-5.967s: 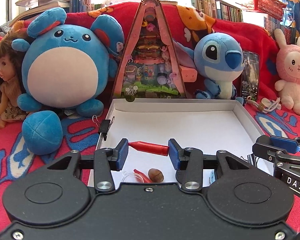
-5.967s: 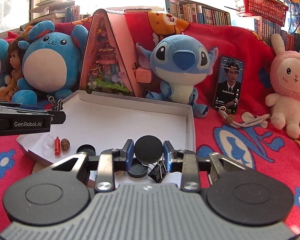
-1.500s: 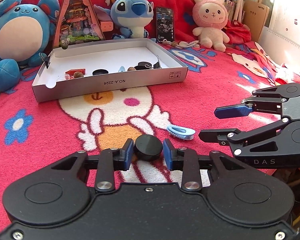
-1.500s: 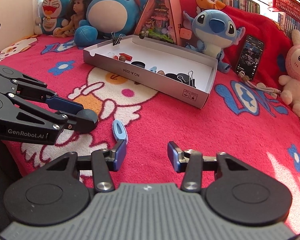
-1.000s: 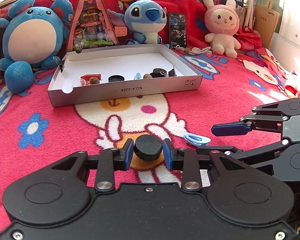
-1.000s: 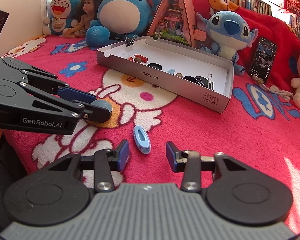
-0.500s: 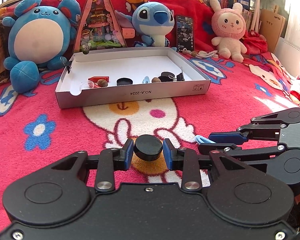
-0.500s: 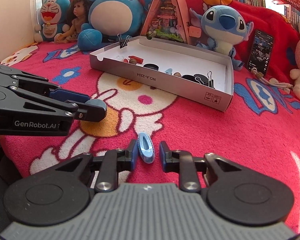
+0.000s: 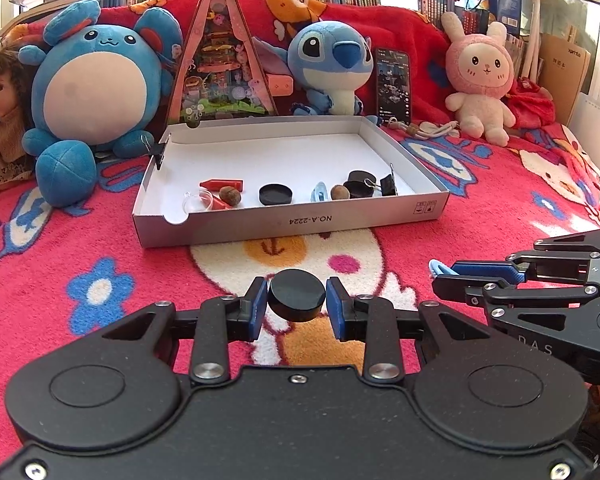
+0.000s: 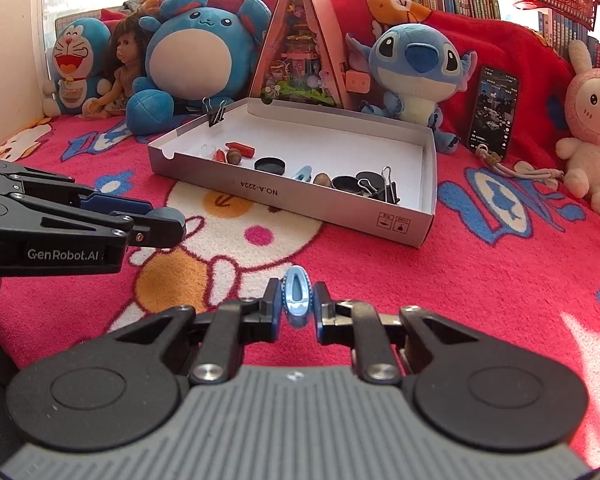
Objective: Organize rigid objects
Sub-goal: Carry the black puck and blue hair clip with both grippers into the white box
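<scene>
My left gripper (image 9: 297,304) is shut on a black round cap (image 9: 297,295) and holds it above the red blanket, in front of the white cardboard box (image 9: 292,220). My right gripper (image 10: 297,306) is shut on a light blue oval clip (image 10: 297,296), also lifted off the blanket. In the right wrist view the left gripper (image 10: 156,226) sits at the left with the cap at its tip. The box (image 10: 300,200) holds a red piece (image 9: 222,184), nuts, black caps (image 9: 275,194), a blue clip (image 9: 319,191) and a binder clip (image 9: 388,185).
Plush toys line the back: a blue round one (image 9: 96,92), Stitch (image 9: 332,68), a pink rabbit (image 9: 480,76), a doll (image 9: 0,120). A triangular diorama (image 9: 224,68) and a phone (image 9: 393,84) stand behind the box. A binder clip (image 10: 216,114) grips the box's left wall.
My right gripper closed on the blue clip and lifted it. Both grippers have moved closer to the box, the left still holding its black cap.
</scene>
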Motion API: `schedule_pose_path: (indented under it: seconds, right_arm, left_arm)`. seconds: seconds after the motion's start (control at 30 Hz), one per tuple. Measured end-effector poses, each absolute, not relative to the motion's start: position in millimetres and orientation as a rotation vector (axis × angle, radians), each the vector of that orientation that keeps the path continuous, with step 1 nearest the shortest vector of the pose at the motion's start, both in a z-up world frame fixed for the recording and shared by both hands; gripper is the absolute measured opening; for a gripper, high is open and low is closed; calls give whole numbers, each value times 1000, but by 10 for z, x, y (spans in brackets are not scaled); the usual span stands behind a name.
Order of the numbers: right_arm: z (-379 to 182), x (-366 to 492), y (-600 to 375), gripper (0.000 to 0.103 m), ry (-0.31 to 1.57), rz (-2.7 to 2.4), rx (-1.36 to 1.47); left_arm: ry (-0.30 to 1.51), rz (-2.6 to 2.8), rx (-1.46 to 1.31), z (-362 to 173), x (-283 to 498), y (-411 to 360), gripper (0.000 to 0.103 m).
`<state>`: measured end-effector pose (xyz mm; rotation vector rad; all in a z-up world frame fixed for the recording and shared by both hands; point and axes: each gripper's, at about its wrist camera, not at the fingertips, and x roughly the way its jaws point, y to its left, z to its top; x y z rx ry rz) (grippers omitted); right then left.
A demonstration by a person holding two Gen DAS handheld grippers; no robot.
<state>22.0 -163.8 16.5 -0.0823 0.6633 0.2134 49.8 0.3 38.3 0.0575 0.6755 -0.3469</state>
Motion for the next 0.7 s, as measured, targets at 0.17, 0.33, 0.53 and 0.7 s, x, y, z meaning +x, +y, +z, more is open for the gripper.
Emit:
schedule_pose_path:
  seconds: [0.17,0.33,0.53,0.7]
  right_arm:
    - [221,337,-1676,20,653,179,-57]
    - [282,450,-1708,20,637,155,-48]
    - [364,598,-1755,20,620,137,-29]
    - [418,756,-1797,20,614,122,-15]
  left_arm:
    - [643,-317,48,477,661,32,30]
    - [623,-290,38,554,845,55,30]
    - [609,-268,25,577,1036,47,30]
    - [593,-260,16,567,1189,15,30]
